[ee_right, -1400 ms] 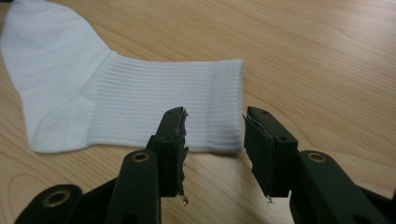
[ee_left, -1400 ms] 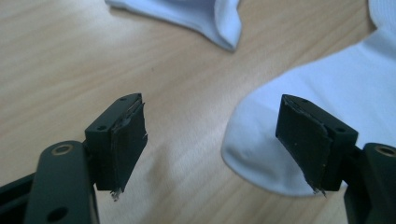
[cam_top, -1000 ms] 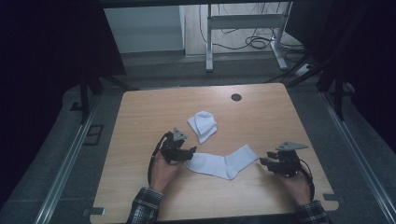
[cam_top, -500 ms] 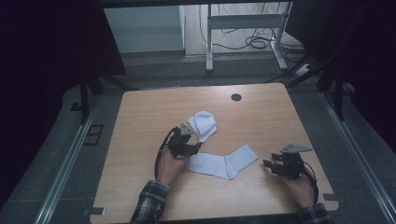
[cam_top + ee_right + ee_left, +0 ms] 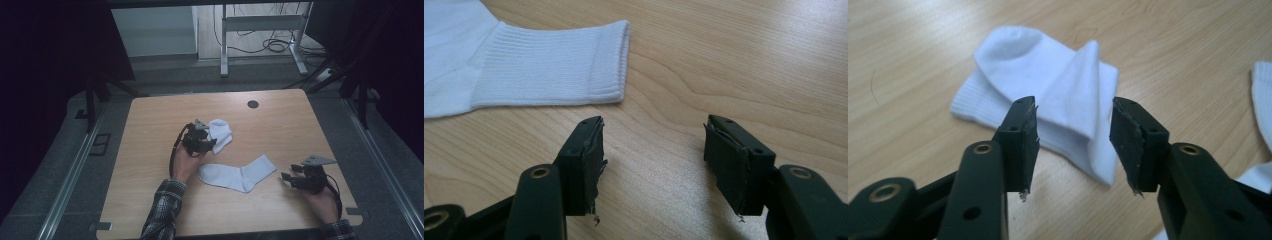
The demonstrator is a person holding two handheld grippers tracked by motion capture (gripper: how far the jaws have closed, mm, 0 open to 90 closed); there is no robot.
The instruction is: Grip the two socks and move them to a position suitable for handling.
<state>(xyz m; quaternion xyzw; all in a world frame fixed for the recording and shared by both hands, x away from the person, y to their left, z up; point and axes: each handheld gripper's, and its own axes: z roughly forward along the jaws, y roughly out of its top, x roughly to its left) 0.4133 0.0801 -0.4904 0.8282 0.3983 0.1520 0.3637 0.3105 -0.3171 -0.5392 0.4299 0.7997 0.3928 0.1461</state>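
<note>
Dim room, light wooden tabletop [image 5: 150,150] with a round black cable hole [image 5: 253,104] near its far edge; a white desk frame [image 5: 260,30] and loose cables sit on the floor behind. Left gripper [image 5: 210,142] is at the near edge of a folded, bunched white ankle sock [image 5: 220,132] in the table's middle. In the left gripper view the sock [image 5: 1048,85] lies just beyond the tips [image 5: 1073,130], its raised fold lined up with the gap; jaws have just been closing, pads apart, not pressing the fabric. A second white sock [image 5: 235,174], laid flat and stretched out, lies nearer the person, between both hands. Right gripper [image 5: 286,179] hovers low near that sock's cuff end, apart from it. Right gripper view: ribbed cuff [image 5: 564,62] ahead and off to one side, bare wood between the tips [image 5: 651,150]; jaws have just been opening, nothing between them.
</note>
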